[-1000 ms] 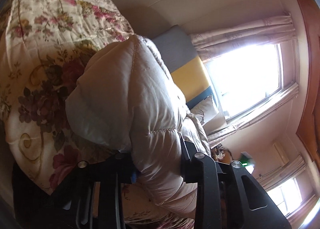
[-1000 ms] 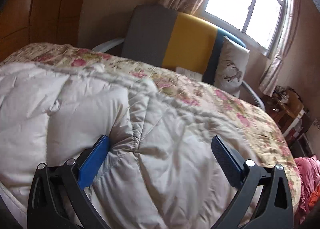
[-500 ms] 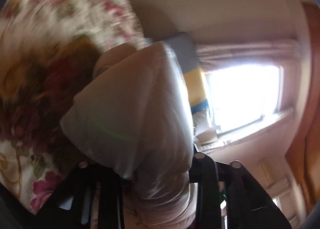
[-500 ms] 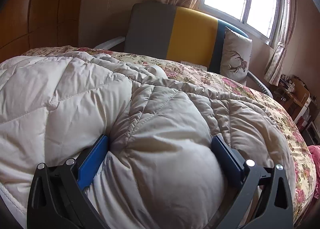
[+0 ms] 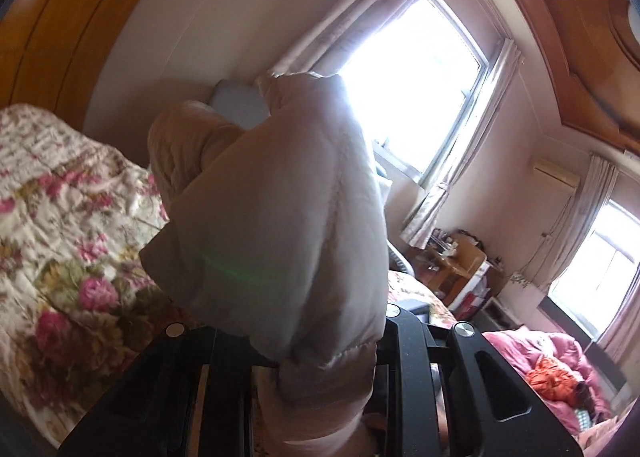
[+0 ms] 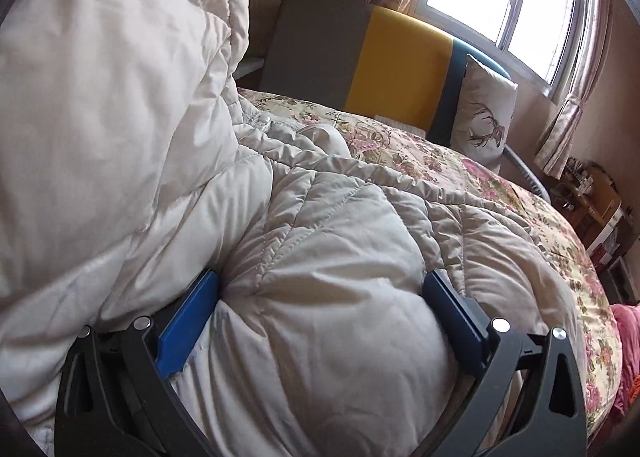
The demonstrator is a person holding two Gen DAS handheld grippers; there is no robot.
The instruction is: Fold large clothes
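I judge the quilted coat (image 6: pixel 320 257) light for its bulk, soft and springy; the padding gives under pressure and pushes back, and the smooth shell looks slippery, so a shallow pinch may slide off. I would take hold on a stitched seam or a hem, where the layers are thinner and the stitching gives some bite; a hold on a fat panel only squeezes air.

The coat lies on the flowered bedspread (image 6: pixel 520 193), near side of the bed; one part rises high at the left of the right wrist view. The left gripper (image 5: pixel 320 345) pinches a thick fold of the coat (image 5: pixel 280 217) and carries it above the bedspread (image 5: pixel 68 225); its jaws have just been closing on that fold. The right gripper (image 6: pixel 320 317) stands wide, blue pads (image 6: pixel 188 321) pressed into a puffed panel from both sides.

Shell: pale beige, matte sheen, chevron and channel stitching; bedspread: quilted cotton, pink roses. Far side: a headboard (image 6: pixel 360 57) in grey, yellow and blue; a pillow (image 6: pixel 486 113) with a stag print.
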